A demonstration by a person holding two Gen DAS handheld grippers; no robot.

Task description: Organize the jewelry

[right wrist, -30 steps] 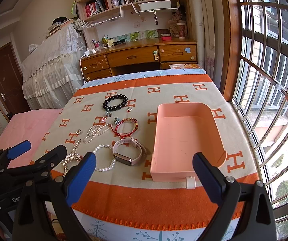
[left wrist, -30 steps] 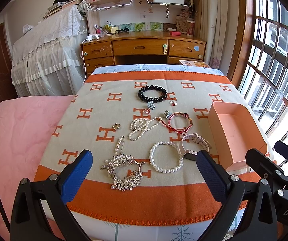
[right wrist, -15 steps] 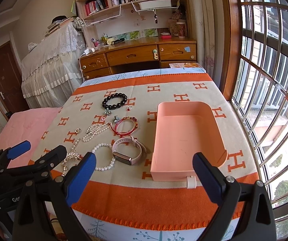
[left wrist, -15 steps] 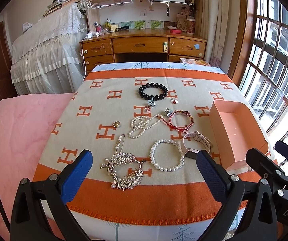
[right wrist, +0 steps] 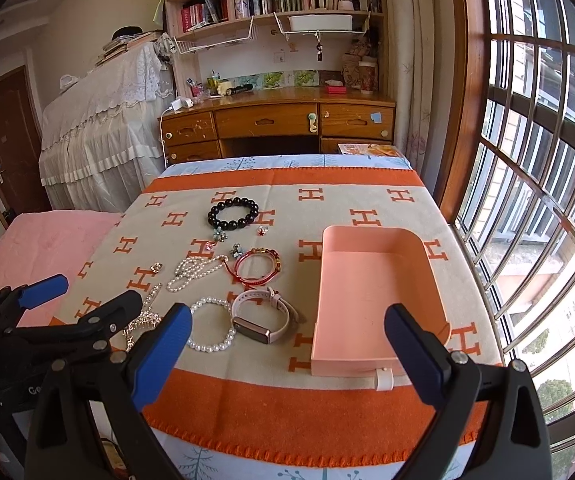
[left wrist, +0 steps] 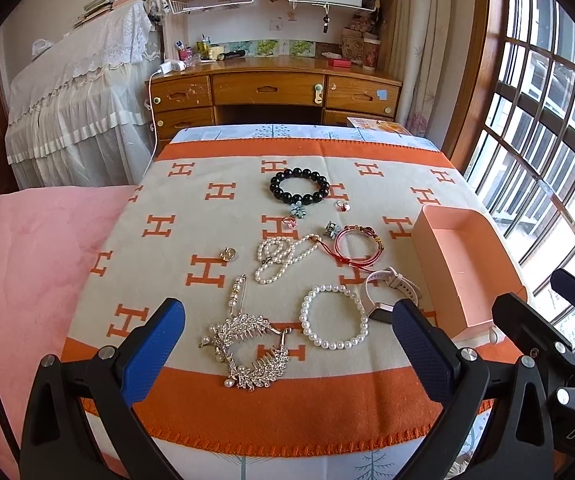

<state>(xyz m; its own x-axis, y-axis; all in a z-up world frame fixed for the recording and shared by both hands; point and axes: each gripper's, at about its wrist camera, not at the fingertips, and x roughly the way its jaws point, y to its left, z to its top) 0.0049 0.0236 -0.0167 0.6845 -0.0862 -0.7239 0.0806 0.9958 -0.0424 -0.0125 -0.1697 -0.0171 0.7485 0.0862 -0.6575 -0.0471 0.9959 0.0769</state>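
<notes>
Jewelry lies on an orange-and-beige blanket: a silver leaf hair comb, a white pearl bracelet, a pink watch, a pearl necklace, a red cord bracelet, a black bead bracelet and small rings. An empty pink box stands at the right. My left gripper is open above the near edge, in front of the comb. My right gripper is open in front of the box and watch.
A pink cover lies left of the blanket. A wooden desk with drawers stands beyond the far edge, with bookshelves above. A barred window runs along the right side. A lace-covered piece of furniture stands at the far left.
Both grippers have tilted or risen slightly, so the scene sits lower in the views. No jewelry has moved and both grippers stay open.
</notes>
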